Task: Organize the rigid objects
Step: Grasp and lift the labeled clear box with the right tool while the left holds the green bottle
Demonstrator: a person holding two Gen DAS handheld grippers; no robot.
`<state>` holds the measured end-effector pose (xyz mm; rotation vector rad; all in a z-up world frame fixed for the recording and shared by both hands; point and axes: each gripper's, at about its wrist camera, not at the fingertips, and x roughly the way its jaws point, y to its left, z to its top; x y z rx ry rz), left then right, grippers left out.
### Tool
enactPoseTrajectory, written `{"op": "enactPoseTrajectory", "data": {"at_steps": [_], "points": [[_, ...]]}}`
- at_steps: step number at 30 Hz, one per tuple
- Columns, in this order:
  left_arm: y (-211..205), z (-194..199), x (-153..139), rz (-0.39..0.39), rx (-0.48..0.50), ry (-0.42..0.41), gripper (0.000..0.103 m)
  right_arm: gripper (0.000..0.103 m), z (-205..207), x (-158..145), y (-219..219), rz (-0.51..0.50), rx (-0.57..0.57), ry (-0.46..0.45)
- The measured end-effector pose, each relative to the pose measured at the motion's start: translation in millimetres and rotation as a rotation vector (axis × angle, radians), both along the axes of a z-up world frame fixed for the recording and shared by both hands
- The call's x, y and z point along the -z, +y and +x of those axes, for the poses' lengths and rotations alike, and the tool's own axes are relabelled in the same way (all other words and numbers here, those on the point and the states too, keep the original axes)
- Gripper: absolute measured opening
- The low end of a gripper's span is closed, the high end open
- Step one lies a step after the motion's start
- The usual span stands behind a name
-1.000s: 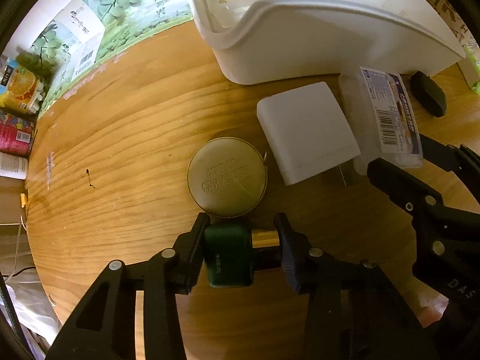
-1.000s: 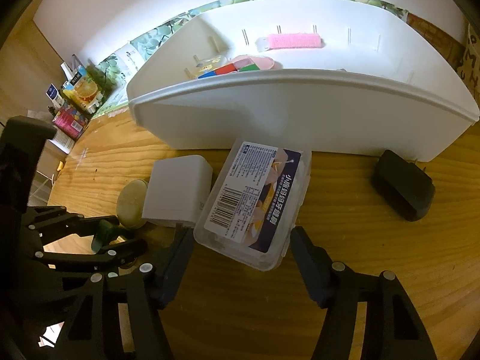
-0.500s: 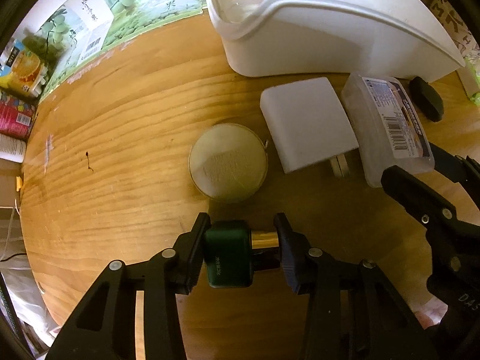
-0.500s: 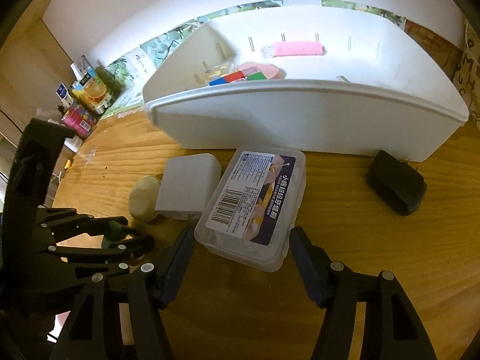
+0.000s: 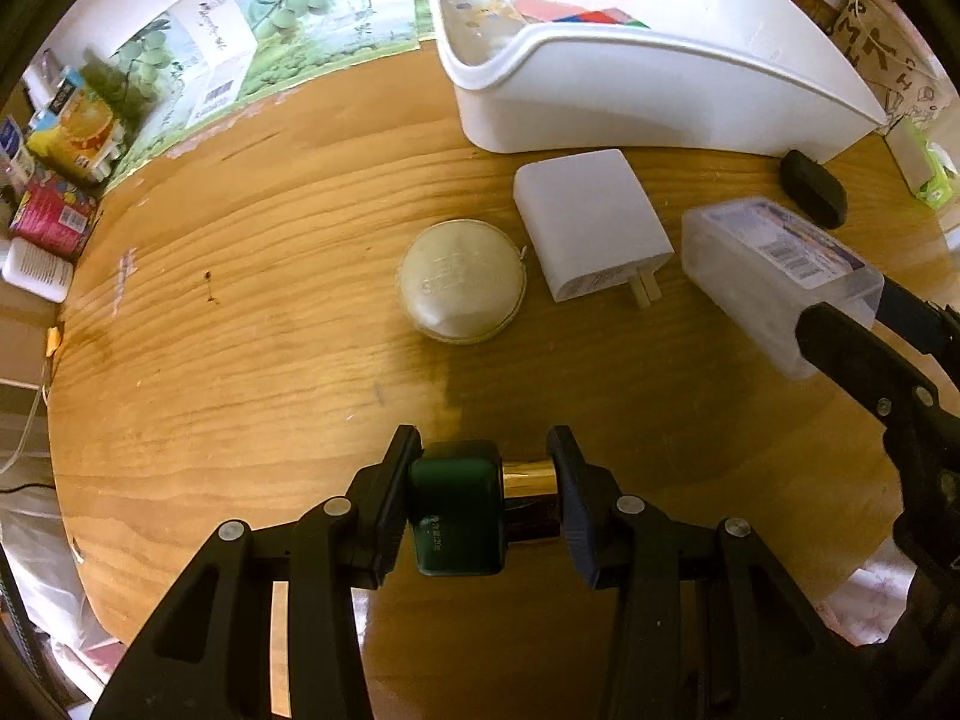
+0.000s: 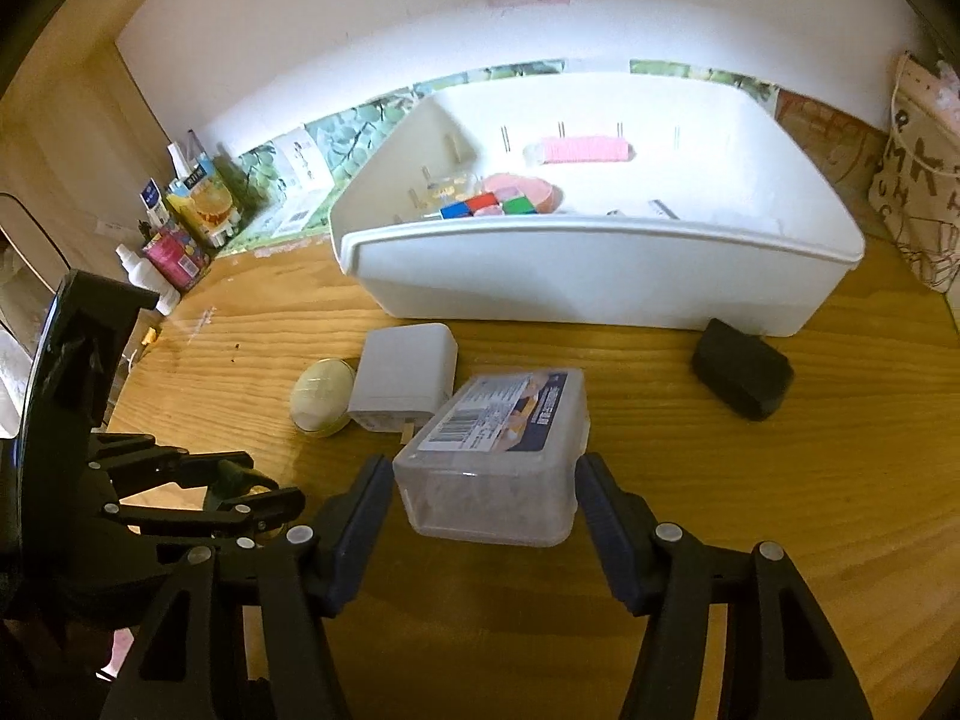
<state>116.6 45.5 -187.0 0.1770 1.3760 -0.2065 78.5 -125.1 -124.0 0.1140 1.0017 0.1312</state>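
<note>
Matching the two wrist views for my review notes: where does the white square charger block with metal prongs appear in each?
Left wrist: the white square charger block lies right of centre, between the round cream tin and the clear plastic box.
Right wrist: charger block left of centre, behind that box.
Shared landmark: the white plastic bin directly behind it.

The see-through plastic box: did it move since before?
Yes. The clear plastic box has come up off the wooden table, tilted, clamped in the right gripper, nearer than the white bin.
</note>
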Motion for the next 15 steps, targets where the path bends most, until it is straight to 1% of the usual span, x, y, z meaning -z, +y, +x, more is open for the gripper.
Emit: {"op": "enactPoseTrajectory", "data": {"at_steps": [2,5,7,10,15], "points": [[5,-3,-3,-0.009,-0.015,-0.001,0.047,0.063,-4,-4,0,0.004,0.003,-0.004],[13,-7,-11,-0.016,-0.022,-0.025,0.047,0.062,-11,-9,1,-0.01,0.012,-0.013],[19,-8,-18,-0.034,-0.028,-0.044,0.047,0.061,-16,-13,1,-0.008,0.02,-0.016],[22,-12,-20,-0.054,-0.035,-0.054,0.047,0.061,-23,-16,1,-0.014,0.029,-0.02],[19,-16,-30,-0.079,-0.01,-0.068,0.047,0.06,-36,-25,4,-0.033,0.045,-0.034]]}}
